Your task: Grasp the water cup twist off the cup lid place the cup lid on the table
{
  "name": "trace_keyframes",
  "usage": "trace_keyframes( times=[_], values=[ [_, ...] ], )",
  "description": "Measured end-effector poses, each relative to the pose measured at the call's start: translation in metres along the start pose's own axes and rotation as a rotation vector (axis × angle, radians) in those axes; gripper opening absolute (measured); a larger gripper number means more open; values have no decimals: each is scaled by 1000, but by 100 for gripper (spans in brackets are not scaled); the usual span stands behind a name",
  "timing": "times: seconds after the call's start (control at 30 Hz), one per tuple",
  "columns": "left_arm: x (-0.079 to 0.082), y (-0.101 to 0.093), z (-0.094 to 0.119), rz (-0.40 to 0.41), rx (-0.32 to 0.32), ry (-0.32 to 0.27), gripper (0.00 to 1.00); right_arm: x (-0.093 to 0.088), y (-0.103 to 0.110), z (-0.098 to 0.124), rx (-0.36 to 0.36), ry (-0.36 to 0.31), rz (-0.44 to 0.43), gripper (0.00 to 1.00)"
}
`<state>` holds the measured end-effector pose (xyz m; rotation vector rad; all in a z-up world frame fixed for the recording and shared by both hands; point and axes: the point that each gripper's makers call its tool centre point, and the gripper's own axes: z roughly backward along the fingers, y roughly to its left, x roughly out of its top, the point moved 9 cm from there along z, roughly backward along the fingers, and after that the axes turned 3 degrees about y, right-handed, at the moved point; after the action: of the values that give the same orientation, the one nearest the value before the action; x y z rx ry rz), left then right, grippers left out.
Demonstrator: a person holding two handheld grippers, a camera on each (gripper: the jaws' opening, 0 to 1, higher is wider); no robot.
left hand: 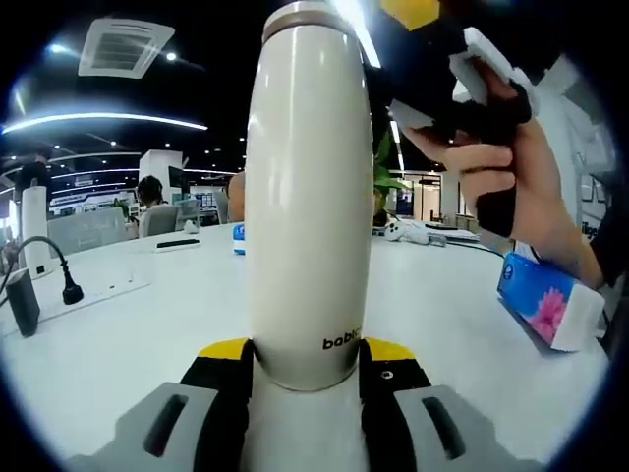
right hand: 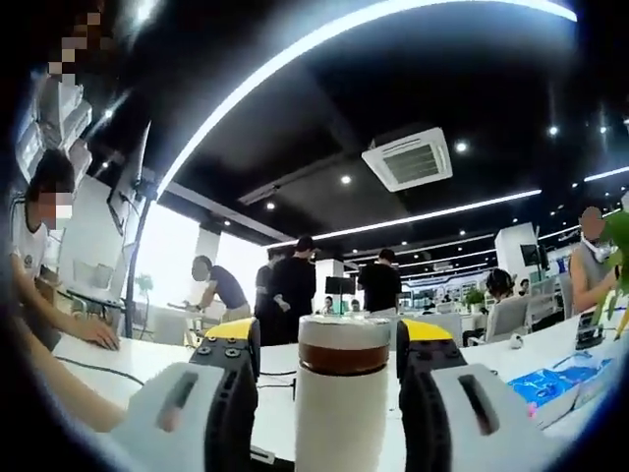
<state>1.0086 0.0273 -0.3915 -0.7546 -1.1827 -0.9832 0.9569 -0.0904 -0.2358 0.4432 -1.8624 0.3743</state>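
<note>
The water cup (left hand: 307, 197), a tall cream cylinder, is seen standing upright in the left gripper view, its lower body clamped between the yellow-tipped jaws of the left hand-held gripper (left hand: 307, 379). Part of a printed word is legible near its base. The white worktop (left hand: 128, 334) is seen behind and around it. The cup lid (right hand: 344, 346), with a pale top and a brown band beneath, is observed in the right gripper view between the jaws of the right hand-held gripper (right hand: 329, 393). The jaws stand close to its two sides; whether the lid is actually gripped cannot be told. In the left gripper view the right hand-held gripper is noted at the upper right, held in a person's hand (left hand: 511, 182). A blue tissue pack (left hand: 545, 300) lies on the worktop at the right. A power strip (left hand: 93, 295) lies at the left.
</note>
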Motion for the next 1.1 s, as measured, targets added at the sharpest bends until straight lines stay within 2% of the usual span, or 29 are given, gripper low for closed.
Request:
trace_keyframes(
  times=[0.13, 0.23, 0.47, 0.83, 1.0, 1.1],
  values=[
    [0, 0, 0, 0, 0, 0, 45, -3, -2, -4, -4, 9, 4, 51],
    [0, 1, 0, -1, -1, -1, 45, -7, -5, -3, -31, 36, 29, 43],
    [0, 1, 0, -1, -1, -2, 45, -8, -8, -2, -11, 33, 5, 43],
    [-1, 1, -1, -1, -2, -2, 45, -9, -15, -2, 81, 12, -7, 43],
    [-1, 0, -1, -1, -3, -2, 45, -10, -23, -3, 139, -15, -81, 43],
    [-1, 0, -1, -2, -5, -2, 45, -12, -27, -3, 158, -23, -94, 43]
  ],
)
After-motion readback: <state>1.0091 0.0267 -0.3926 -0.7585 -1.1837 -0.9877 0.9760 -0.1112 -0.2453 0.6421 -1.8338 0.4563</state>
